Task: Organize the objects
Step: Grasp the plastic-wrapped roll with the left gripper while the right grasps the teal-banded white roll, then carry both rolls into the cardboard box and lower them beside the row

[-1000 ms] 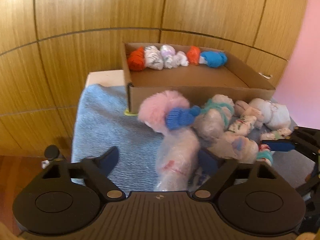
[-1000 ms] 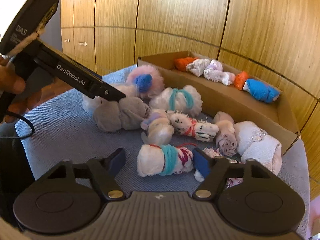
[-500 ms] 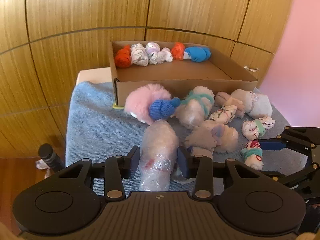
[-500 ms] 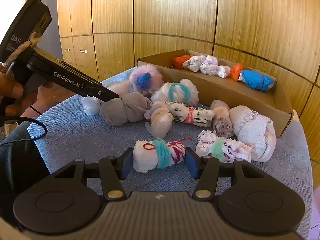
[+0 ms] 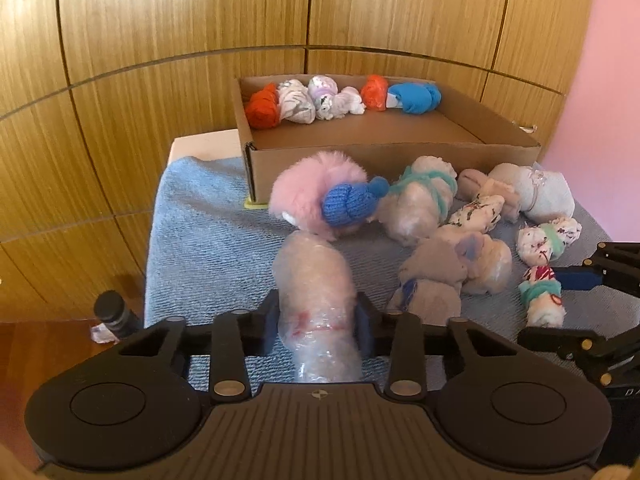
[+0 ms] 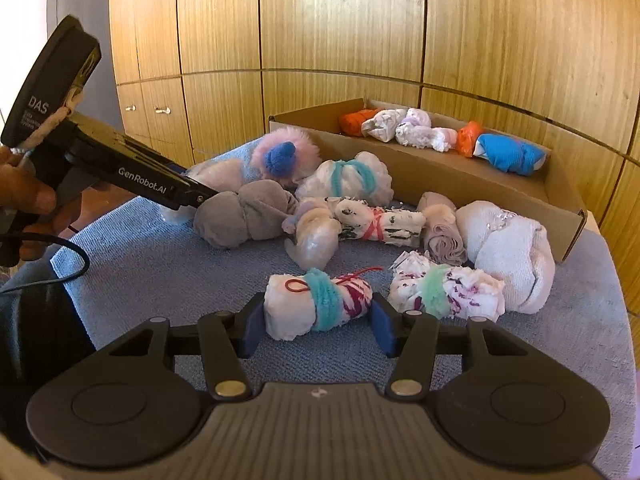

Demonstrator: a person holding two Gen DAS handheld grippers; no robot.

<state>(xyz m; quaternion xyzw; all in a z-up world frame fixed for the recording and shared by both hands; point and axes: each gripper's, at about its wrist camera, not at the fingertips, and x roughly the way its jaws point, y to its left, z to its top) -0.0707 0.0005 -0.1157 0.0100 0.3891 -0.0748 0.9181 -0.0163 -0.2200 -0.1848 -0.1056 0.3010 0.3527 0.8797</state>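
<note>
Left wrist view: the left claw [image 5: 318, 322] has its jaws closing on a plastic-wrapped pale roll [image 5: 314, 280], and both pads already press its sides. That roll lies lengthwise on the blue towel [image 5: 208, 240] that covers the counter, toward the near edge, with its far end just beside a fluffy pink bundle [image 5: 312, 190] that carries a blue knitted piece [image 5: 348, 204].

From the right wrist view, the right claw [image 6: 316, 326] is closing too, around a white roll with a teal band [image 6: 316, 304]. Its left pad touches the roll's end, while the right pad sits right at the other end, and I can't tell whether it presses. Just to the right of this roll lies a speckled roll with a green band [image 6: 444, 292].

More bundles crowd the middle of the towel: a grey one [image 6: 244, 216], a white one tied with a teal cord [image 6: 348, 178] and a large white towel roll [image 6: 508, 248].

A cardboard box [image 5: 360, 168] stands along the far edge of the counter. Against its far wall sits a row of bundles, from an orange-red one [image 5: 262, 110] at the left corner to a bright blue one [image 5: 414, 98] on the right.

A person's hand [image 6: 24, 196] holds the left claw's handle.
</note>
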